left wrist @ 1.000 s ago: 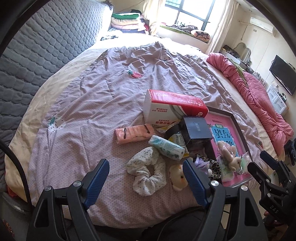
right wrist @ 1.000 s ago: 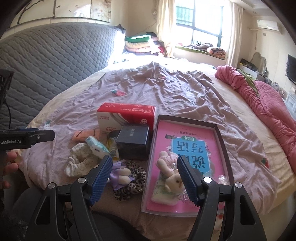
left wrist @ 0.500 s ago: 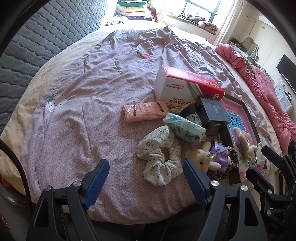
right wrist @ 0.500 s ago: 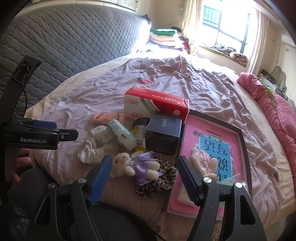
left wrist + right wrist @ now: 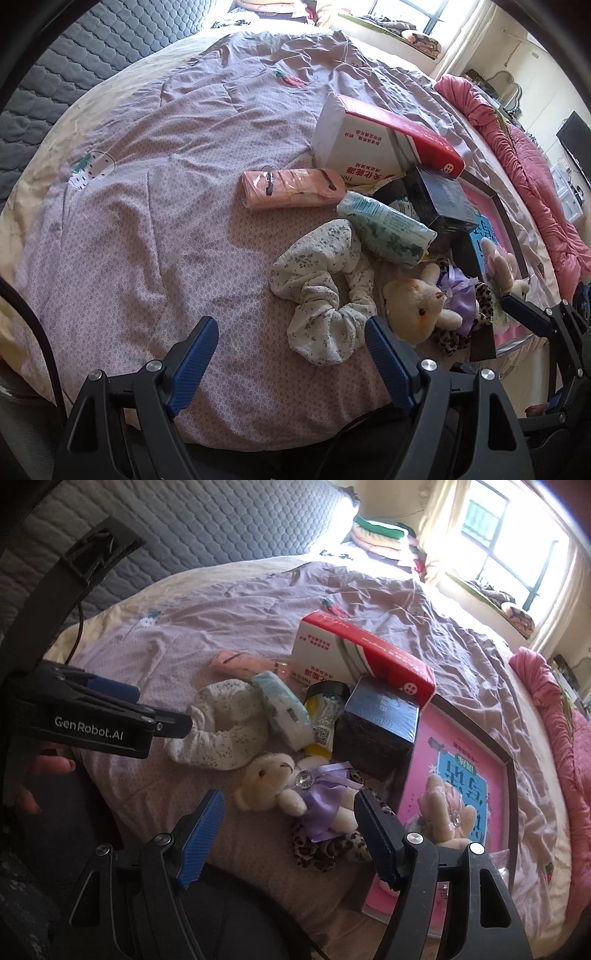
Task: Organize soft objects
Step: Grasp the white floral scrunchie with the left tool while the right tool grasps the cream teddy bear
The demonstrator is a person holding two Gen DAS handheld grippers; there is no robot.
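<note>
Both grippers hang wide and empty over the bed's near edge — the left gripper [image 5: 288,345] just short of the floral scrunchie [image 5: 321,291], the right gripper [image 5: 290,821] straddling the cream teddy bear [image 5: 291,790] in its purple dress.

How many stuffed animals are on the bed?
2. A cream bear in a purple dress lies on the leopard scrunchie; a pink bunny lies in the pink tray. Others may be hidden.
</note>
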